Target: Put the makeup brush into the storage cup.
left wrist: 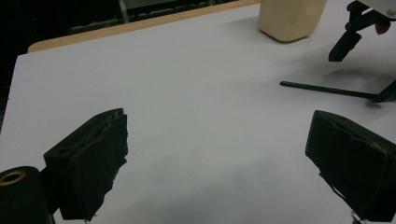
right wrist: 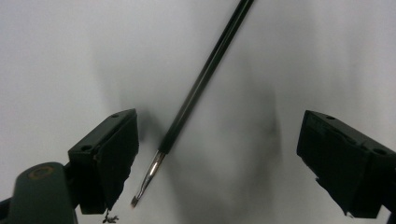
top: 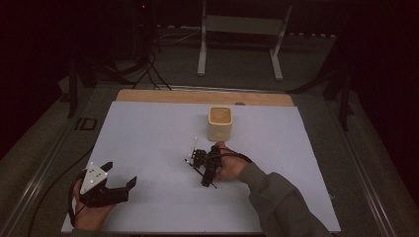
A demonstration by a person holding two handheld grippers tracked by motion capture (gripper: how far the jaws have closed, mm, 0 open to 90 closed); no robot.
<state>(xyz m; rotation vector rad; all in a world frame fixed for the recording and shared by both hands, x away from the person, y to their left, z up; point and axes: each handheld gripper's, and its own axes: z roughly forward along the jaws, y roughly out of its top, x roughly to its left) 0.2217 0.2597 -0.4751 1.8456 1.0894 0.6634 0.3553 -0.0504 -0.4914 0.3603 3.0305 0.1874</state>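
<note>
A thin black brush (right wrist: 205, 74) with a metal ferrule and a small tip lies flat on the white sheet (top: 148, 143). My right gripper (right wrist: 219, 140) hangs over it, open, jaws on either side; the brush's tip end is nearer the left jaw. In the high view the right gripper (top: 201, 168) is just in front of a cream square cup (top: 220, 123). My left gripper (top: 120, 174) rests open near the sheet's front left, nothing between its jaws. Its own view shows the left gripper (left wrist: 219, 135), the brush (left wrist: 327, 90) and the cup (left wrist: 292, 18) at the far right.
The sheet covers a wooden table whose back edge (top: 197, 96) shows. A white metal stand (top: 242, 24) is on the floor behind. Cables (top: 148, 69) trail on the floor at the back left. A dark rail (top: 39, 177) runs along the left side.
</note>
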